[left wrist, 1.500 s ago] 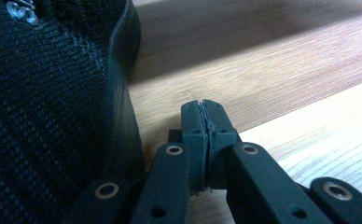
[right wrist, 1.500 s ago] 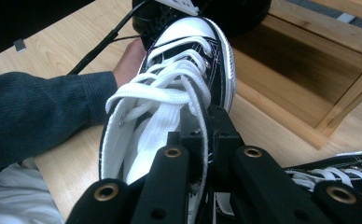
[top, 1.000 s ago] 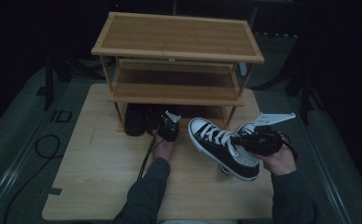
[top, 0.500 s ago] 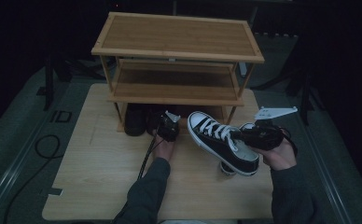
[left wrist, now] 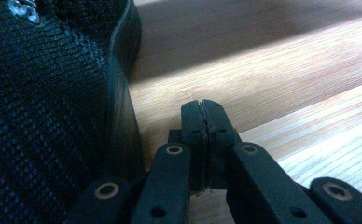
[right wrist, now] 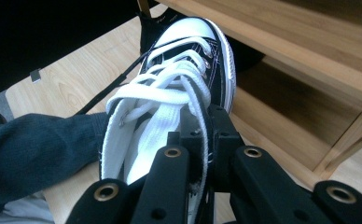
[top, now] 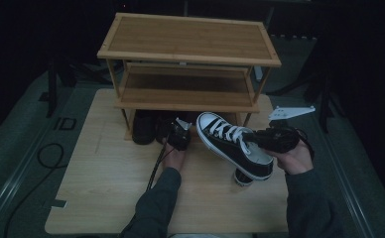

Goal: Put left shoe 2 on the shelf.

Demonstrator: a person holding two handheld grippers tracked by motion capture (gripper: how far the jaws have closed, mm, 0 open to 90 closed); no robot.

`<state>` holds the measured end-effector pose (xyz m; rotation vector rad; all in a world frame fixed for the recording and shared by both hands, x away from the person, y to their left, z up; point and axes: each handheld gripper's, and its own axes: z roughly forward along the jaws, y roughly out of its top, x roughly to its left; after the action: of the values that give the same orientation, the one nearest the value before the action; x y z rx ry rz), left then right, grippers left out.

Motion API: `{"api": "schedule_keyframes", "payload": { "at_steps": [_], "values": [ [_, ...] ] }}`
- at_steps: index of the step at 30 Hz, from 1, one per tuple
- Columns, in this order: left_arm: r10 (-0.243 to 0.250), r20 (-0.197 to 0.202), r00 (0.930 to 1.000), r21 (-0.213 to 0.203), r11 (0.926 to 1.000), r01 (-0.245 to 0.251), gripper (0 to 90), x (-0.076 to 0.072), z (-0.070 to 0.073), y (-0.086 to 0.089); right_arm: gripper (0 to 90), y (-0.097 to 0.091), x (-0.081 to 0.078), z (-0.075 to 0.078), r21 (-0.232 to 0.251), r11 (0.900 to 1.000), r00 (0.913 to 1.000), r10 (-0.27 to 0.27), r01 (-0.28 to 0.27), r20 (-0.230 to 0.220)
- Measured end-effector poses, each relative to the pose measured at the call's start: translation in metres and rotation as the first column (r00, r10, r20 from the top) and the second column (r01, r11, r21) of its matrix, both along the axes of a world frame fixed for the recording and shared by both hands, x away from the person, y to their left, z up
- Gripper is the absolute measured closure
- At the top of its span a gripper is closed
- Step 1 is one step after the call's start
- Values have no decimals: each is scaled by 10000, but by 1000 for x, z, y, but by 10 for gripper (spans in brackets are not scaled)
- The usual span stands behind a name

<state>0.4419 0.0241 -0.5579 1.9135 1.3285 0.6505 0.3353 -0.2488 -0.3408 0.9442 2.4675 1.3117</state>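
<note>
Between the right tongs, the collar of a black-and-white sneaker is gripped, raised above the desk before the rack, while the left tongs, clenched empty, are rested beside a dark shoe; shelving seems next, needing a level toe-first slide.

Free room and obstacles. The board lies bare across its near-left part, open to a hand from the near edge. The rack stands across the far half; its posts and two shelves bound low bays. A dark shoe sits in the left of the bottom bay, with the left gripper just beside it. The sneaker, raised in the right gripper, fronts the right of that bay. The middle shelf is open along its front.
</note>
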Motion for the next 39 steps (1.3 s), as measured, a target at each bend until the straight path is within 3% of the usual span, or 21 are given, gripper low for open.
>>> {"api": "schedule_keyframes", "payload": {
  "at_steps": [17, 39],
  "values": [
    [20, 28, 10000, 34, 10000, -21, 889, 0, 0, 0, 870, 10, 17, 14, 132, 9999, 9997, -76, 73, 240],
    [3, 30, 10000, 18, 10000, -3, 889, 0, 0, 0, 870, 29, 56, 20, 88, 9947, 9941, -1030, 1027, 328]
  ]
}}
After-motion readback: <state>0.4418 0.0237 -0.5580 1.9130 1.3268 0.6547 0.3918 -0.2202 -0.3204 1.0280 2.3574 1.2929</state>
